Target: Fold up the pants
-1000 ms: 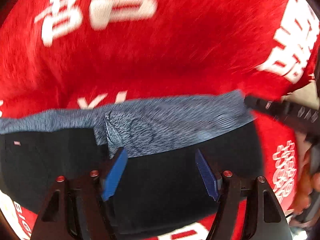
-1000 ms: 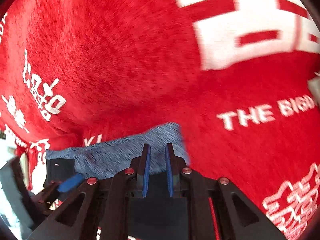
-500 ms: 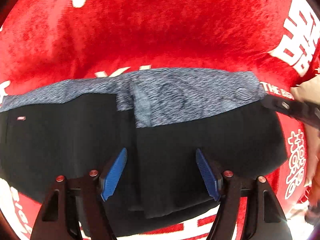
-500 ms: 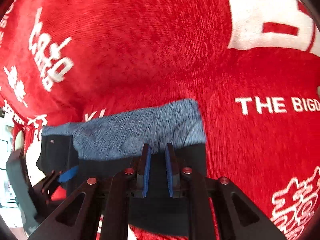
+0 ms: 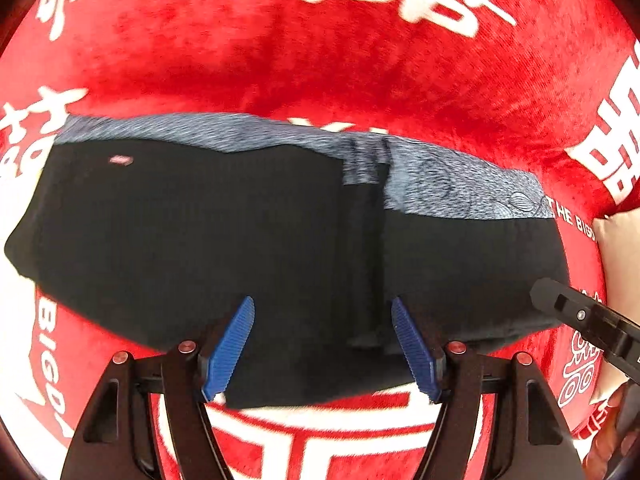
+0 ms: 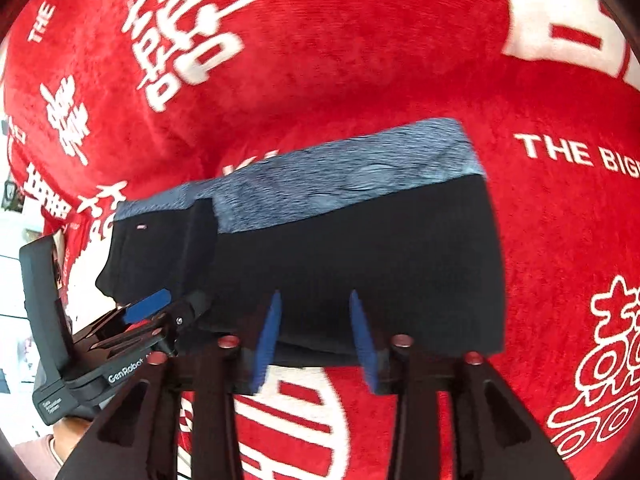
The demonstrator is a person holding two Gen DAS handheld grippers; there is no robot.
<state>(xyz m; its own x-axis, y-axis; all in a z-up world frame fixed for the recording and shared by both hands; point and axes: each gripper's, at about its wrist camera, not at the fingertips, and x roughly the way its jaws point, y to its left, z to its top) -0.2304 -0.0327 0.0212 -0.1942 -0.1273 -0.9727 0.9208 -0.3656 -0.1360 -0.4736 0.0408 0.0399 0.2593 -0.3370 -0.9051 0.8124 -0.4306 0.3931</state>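
Red blanket (image 5: pixel 360 80) under folded pants (image 5: pixel 240 240); both grippers' fingers (image 6: pixel 266 340) parted.

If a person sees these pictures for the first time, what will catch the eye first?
First the bright red blanket with big white characters, filling both views. Then the black pants with a grey-blue waistband, lying flat on it. The left gripper and right gripper are open at the near edge.

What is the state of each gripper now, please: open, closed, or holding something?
Left gripper: open, holding nothing, above the black pants.
Right gripper: open, holding nothing, at the near edge of the pants.
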